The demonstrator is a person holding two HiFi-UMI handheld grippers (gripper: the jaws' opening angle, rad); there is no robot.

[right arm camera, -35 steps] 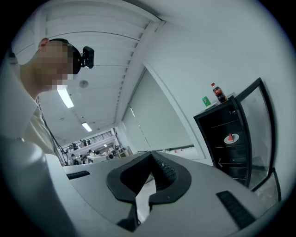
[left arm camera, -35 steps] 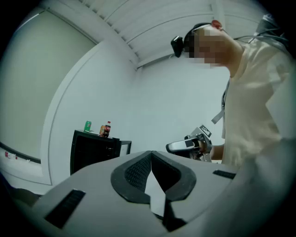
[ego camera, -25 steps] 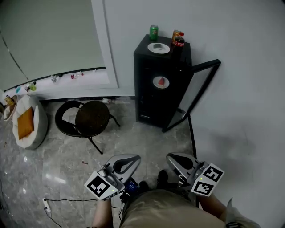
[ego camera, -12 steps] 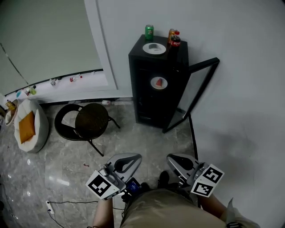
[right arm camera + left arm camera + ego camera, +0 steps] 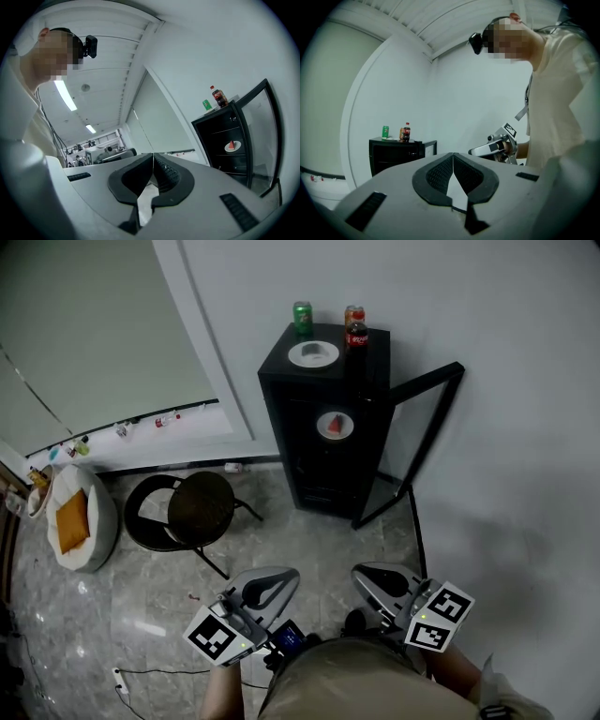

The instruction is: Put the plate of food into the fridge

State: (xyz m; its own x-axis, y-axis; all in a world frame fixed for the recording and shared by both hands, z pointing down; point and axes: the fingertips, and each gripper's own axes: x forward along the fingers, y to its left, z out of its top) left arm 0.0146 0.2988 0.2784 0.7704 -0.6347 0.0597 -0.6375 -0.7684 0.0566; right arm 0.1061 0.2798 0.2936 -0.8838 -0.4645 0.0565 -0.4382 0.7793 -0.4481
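Gleaming marble floor point(image 5: 309, 545), open fridge point(image 5: 314, 474), pale wall point(image 5: 525, 381)

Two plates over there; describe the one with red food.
Look at the black fridge against the white wall, door open. One white plate sits on a shelf inside it. It carries a red wedge; the other plate lies on the fridge's top, beside the drinks.

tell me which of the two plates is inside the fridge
The plate with the red wedge, on a shelf inside the fridge; the other plate sits on top, by the cola bottle.
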